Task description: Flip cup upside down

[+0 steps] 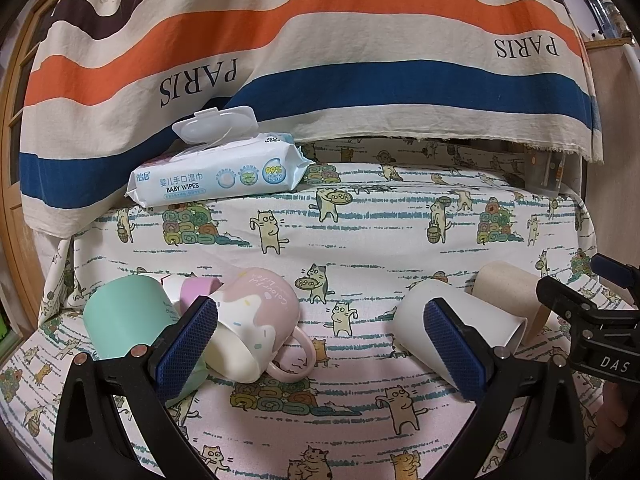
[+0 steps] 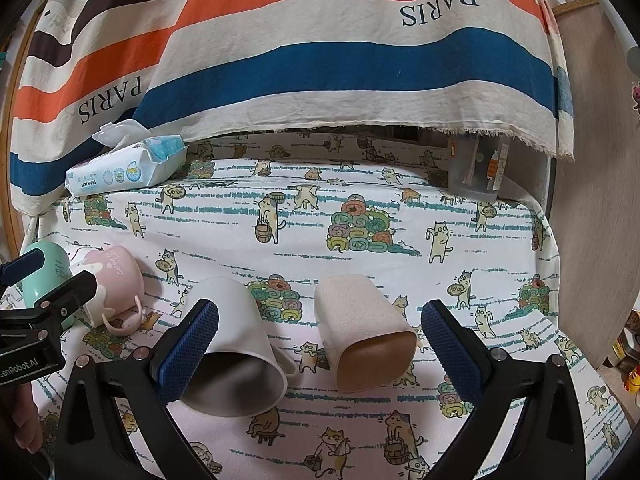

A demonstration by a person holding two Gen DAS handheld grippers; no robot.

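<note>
My left gripper (image 1: 320, 344) and right gripper (image 2: 320, 348), fingers spread wide, holding nothing. Four cups lie on their sides on the cat-print cloth (image 2: 360, 208): mint cup (image 1: 120, 320) touching pink mug (image 1: 256, 320); white mug (image 2: 236, 344) beside speckled beige cup (image 2: 364, 332). Baby wipes pack (image 1: 216, 172) behind.

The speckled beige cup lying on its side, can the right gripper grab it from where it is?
Probably yes. The right gripper is open, and the speckled beige cup lies just ahead between its fingers with nothing over it. The white cup beside it sits close to one finger and might get bumped.
</note>
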